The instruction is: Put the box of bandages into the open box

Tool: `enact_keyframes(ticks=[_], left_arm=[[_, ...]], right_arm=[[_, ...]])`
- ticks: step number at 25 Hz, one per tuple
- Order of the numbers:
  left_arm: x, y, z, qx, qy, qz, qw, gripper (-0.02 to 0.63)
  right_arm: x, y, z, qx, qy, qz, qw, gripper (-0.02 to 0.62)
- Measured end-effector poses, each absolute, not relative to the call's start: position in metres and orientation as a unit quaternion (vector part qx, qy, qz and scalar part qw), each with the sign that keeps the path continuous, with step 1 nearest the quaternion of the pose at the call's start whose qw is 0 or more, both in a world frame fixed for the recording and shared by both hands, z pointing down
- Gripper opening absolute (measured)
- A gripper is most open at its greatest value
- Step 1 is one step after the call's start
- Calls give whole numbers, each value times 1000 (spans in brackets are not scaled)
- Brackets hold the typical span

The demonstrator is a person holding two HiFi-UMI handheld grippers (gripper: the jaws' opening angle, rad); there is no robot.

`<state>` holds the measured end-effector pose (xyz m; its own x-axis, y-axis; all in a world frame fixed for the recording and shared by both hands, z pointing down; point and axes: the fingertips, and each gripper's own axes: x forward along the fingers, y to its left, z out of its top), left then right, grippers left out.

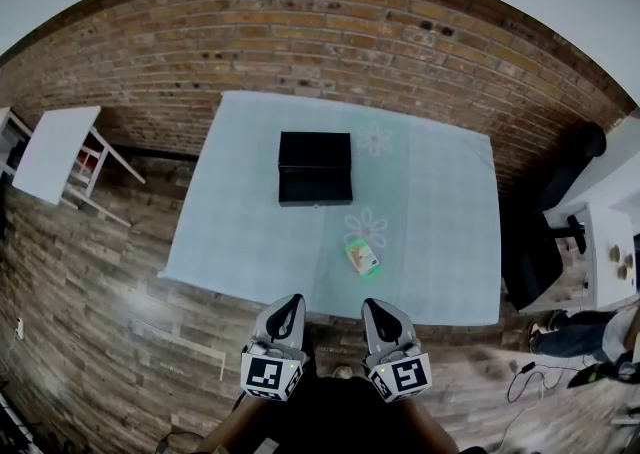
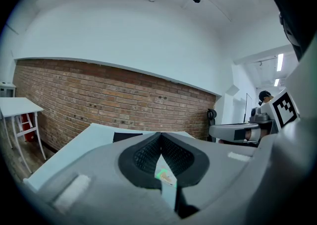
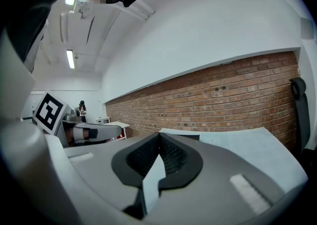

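My left claw (image 1: 289, 302) and right claw (image 1: 374, 306) are both closed, tips together, holding nothing. The box of bandages (image 1: 362, 256) lies on the table (image 1: 440, 242) just ahead of the right claw, with the open black box (image 1: 315, 168) farther beyond.

Place: you are in what looks like a lab or office workroom.
Walls: a long bare brick wall (image 1: 330, 32) runs behind your bench (image 1: 440, 242), and above the brick the wall is painted white.
Floor: wood planks (image 1: 90, 282), with loose cables (image 1: 520, 377) lying to your right.
Furniture: a small white table (image 1: 55, 152) stands at your left; a black office chair (image 1: 560, 192) and a white desk (image 1: 610, 242) stand at your right.
Lighting: strip lights (image 3: 71, 59) on a white ceiling.
People: another person's legs (image 1: 575, 332) show beside that desk.
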<state>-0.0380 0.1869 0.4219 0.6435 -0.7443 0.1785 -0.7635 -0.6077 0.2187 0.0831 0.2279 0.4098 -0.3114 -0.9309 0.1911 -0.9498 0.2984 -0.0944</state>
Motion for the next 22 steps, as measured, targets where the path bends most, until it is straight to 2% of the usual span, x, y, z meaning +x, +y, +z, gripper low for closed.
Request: enact_keyframes(ticks=[22], left_arm=[[-48, 87, 435, 928, -337, 37, 152, 0]], right_arm=[[69, 132, 425, 641, -754, 117, 86, 2]])
